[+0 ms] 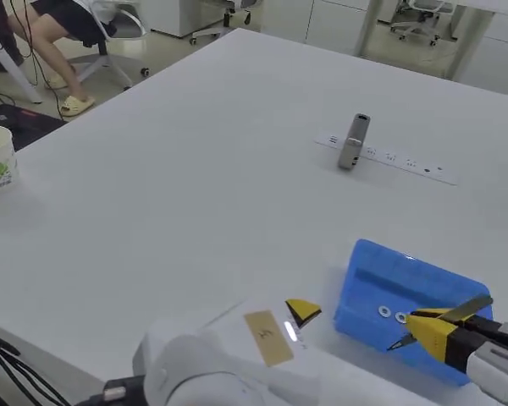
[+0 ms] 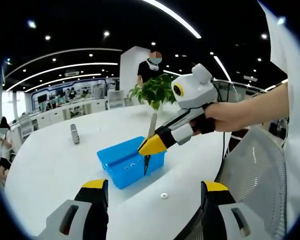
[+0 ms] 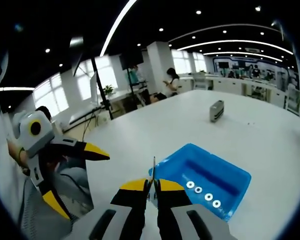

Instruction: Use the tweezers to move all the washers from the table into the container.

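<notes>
At the container (image 3: 229,172), right hand-held gripper (image 3: 153,185) clamps tweezers (image 3: 153,166).

A blue plastic container (image 1: 423,275) sits near-right on the white table (image 1: 195,169), metal washers (image 3: 198,189) in a row inside it and one loose washer (image 2: 164,195) on the table near it. Metal tweezers (image 3: 153,167) in the right gripper (image 3: 152,184) hang over its edge. Well behind, a grey cylindrical device (image 1: 354,140) lies on a white power strip (image 1: 406,161).
</notes>
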A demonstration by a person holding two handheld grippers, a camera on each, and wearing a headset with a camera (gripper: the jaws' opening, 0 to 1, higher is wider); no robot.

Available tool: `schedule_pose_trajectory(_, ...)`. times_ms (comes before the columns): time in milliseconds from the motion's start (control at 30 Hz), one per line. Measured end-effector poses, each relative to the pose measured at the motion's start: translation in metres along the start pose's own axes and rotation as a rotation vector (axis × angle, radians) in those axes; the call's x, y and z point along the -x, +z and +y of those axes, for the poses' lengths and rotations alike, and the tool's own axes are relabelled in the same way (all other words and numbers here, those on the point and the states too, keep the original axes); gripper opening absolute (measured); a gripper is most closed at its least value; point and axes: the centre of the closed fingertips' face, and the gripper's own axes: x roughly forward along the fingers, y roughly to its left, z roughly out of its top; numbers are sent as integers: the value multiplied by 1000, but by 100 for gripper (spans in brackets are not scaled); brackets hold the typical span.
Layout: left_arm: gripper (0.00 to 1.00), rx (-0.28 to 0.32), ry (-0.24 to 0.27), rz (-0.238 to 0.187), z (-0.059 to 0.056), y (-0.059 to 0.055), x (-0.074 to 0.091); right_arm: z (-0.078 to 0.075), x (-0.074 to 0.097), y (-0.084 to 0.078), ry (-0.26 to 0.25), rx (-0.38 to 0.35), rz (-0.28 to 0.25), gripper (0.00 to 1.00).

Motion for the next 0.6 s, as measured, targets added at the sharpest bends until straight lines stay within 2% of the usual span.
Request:
schedule_pose_trajectory(267,76,-3,2,3,0,-1,0,13,-3,-27,23,17,73,3)
schedule_pose_trajectory(600,76,-6,4,5,1,-1,0,14,0,-43,26,6,111,4)
